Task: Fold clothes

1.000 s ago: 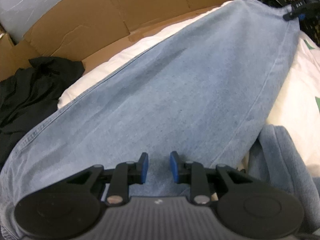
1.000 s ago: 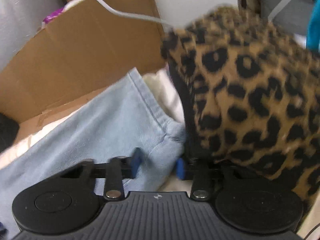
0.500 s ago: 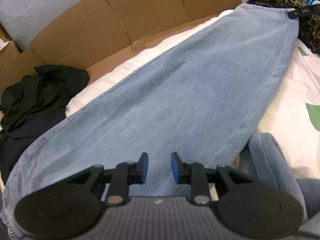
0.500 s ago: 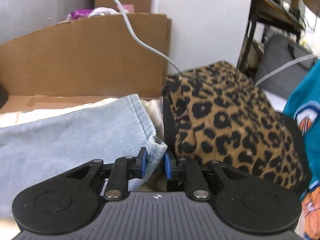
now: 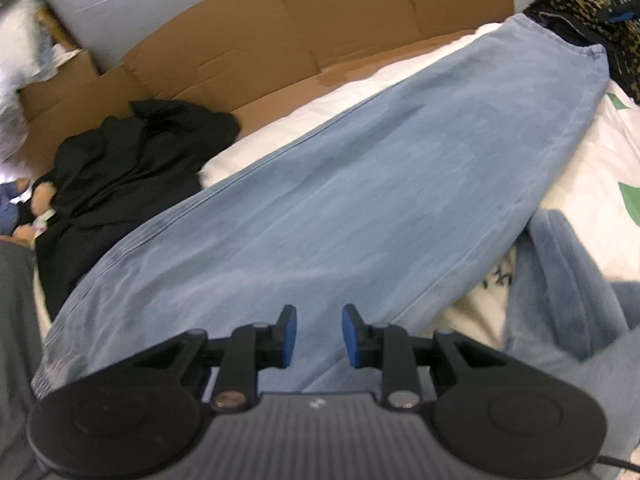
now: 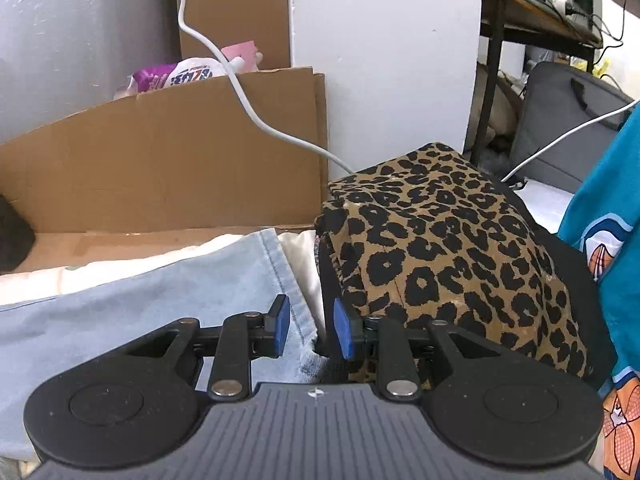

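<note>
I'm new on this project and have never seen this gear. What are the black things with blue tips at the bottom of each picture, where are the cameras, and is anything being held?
Each black device is a hand-held gripper with two blue-padded fingers; a person carries one in each hand. A fisheye camera sits on each gripper and looks forward along its fingers, so you get one picture per hand. The left gripper hangs open over the light blue jeans, laid flat on white bedding. The right gripper is at the jeans' far end, beside a leopard-print garment. Its jaws have just been opening, and the pads press on nothing. A black garment lies by the cardboard. Nothing is held.
</note>
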The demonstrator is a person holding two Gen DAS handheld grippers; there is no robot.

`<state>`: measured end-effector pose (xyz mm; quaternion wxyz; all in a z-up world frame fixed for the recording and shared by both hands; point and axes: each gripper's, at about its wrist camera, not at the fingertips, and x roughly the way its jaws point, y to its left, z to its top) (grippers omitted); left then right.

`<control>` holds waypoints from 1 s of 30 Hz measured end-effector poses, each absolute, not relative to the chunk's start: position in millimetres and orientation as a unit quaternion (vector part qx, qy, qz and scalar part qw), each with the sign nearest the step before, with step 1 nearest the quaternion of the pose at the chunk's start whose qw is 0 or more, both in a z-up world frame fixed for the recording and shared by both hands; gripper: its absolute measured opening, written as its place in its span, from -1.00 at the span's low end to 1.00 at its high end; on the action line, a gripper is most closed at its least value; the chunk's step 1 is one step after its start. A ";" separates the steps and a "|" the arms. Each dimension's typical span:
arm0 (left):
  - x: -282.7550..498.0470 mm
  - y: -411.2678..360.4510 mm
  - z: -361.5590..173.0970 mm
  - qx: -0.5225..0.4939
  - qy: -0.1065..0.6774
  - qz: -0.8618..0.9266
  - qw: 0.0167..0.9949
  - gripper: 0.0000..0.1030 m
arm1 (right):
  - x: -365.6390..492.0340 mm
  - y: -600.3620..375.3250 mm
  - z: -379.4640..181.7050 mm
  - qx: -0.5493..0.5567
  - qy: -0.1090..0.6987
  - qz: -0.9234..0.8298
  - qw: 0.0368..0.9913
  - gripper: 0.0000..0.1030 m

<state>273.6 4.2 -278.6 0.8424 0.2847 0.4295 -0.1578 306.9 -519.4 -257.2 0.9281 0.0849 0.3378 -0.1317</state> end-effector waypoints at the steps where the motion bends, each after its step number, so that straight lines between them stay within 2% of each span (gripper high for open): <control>1: 270.8 9.5 -276.5 0.288 0.431 -0.156 0.841 -0.47 | 305.1 -520.7 -256.3 0.091 0.339 -0.131 0.927 -0.15; 5: 261.5 30.4 -268.1 0.297 0.435 -0.144 0.838 -0.46 | 294.1 -526.5 -256.4 0.129 0.337 -0.114 0.926 0.02; 13: 247.3 64.1 -246.5 0.273 0.433 -0.112 0.851 -0.46 | 282.4 -522.1 -270.4 0.193 0.359 -0.076 0.910 0.04; 20: 223.2 86.4 -220.7 0.248 0.420 -0.097 0.868 -0.46 | 271.7 -511.6 -256.0 0.214 0.360 -0.064 0.906 0.08; 30: 174.2 143.5 -196.8 0.220 0.417 -0.061 0.880 -0.45 | 224.3 -495.6 -235.2 0.162 0.362 -0.018 0.918 0.15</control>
